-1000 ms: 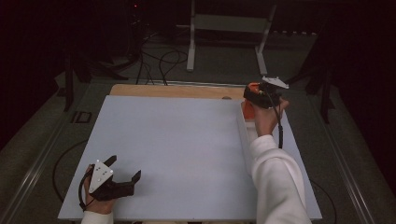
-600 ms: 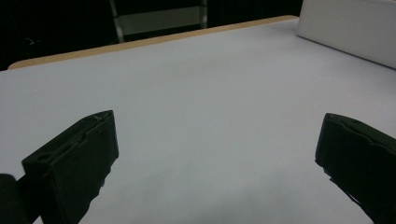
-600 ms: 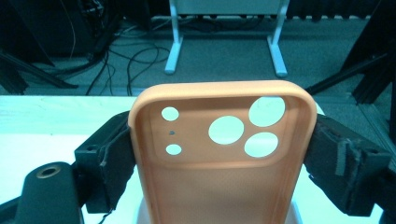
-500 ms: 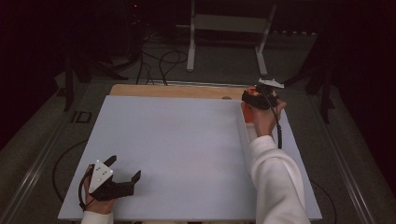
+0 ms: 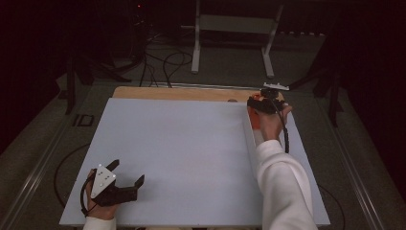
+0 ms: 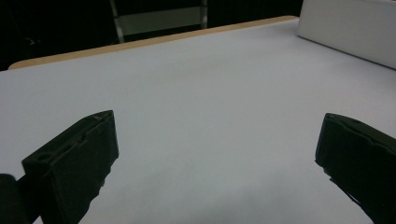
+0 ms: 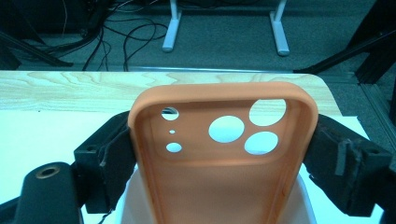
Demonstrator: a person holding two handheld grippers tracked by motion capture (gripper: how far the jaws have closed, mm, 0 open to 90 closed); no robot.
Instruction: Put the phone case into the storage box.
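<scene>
My right gripper (image 5: 262, 103) is at the far right of the table, shut on an orange phone case (image 7: 201, 182). Its black jaws press the case's two long sides, and the camera holes point away from me. In the high view a strip of the orange case (image 5: 253, 119) shows below the hand. Under the case lies a white object (image 7: 130, 200); what it is I cannot tell. My left gripper (image 5: 128, 171) rests near the front left corner, open, with nothing but bare white tabletop (image 6: 205, 93) between its jaws (image 6: 215, 154).
A long white box (image 6: 350, 28) lies along the table's right side, its edge (image 5: 248, 139) beside the sleeve. A wooden strip (image 5: 182, 93) borders the far edge. Beyond it the floor holds cables (image 5: 163, 62) and a metal stand (image 5: 234, 24).
The right gripper, holding the case, has shifted slightly to the left. The left gripper has stayed where it was.
</scene>
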